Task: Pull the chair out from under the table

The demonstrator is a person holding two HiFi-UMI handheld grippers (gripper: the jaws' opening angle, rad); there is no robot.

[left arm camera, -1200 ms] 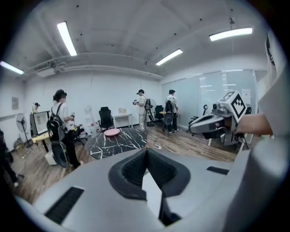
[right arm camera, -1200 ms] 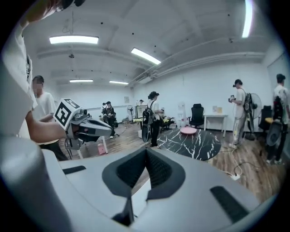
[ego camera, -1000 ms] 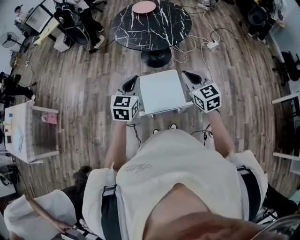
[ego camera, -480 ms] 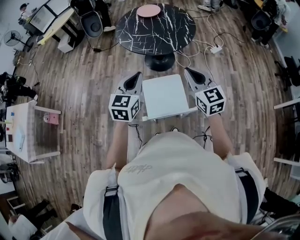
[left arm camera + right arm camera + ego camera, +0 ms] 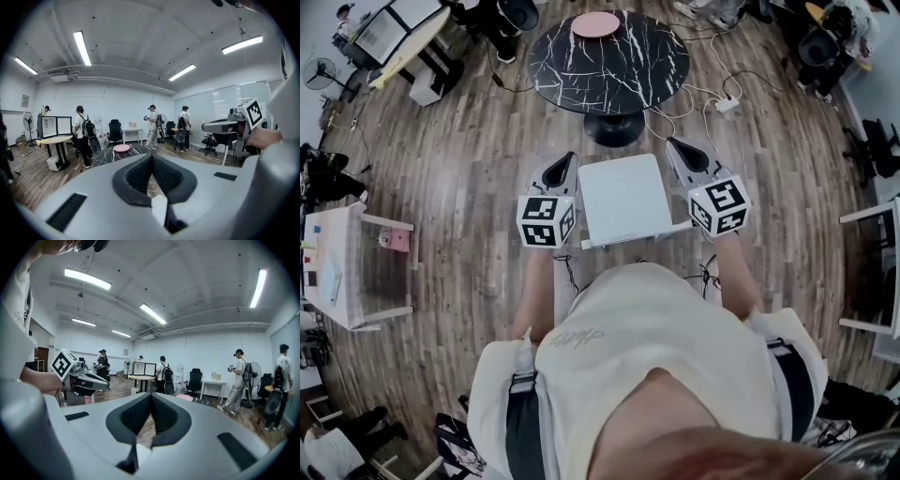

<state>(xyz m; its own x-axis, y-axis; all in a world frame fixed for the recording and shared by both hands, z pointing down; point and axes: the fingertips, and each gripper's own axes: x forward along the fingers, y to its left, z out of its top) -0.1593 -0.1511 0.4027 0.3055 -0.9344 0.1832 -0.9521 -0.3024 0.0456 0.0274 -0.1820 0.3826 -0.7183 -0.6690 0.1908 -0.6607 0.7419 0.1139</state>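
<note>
Head view: the chair (image 5: 623,197) was out in the open at the 6 o'clock side of the round counter (image 5: 609,66), with floor (image 5: 469,169) showing between the two. A pink disc (image 5: 596,21) lay at the counter's 12 o'clock edge. The left gripper (image 5: 565,161) sat just beside the chair at its 9 o'clock and the right gripper (image 5: 680,148) at its 3 o'clock. Both pointed toward 12 o'clock. This view did not show whether either one touched the seat.

Left gripper view: the jaws were pressed together. A white sliver showed low in the gap, and I could not tell whether it was the chair's edge. The counter and disc lay ahead at about 11 o'clock.

Right gripper view: these jaws were pressed together too, with a similar white sliver low between them. The left gripper showed at 9 o'clock.

By my reading the pull was nearly finished, since the seat looked free of the counter top. The next move would call for a short draw toward 6 o'clock, or for settling the chair. Both sides should be kept even, and the cables (image 5: 712,89) avoided.
</note>
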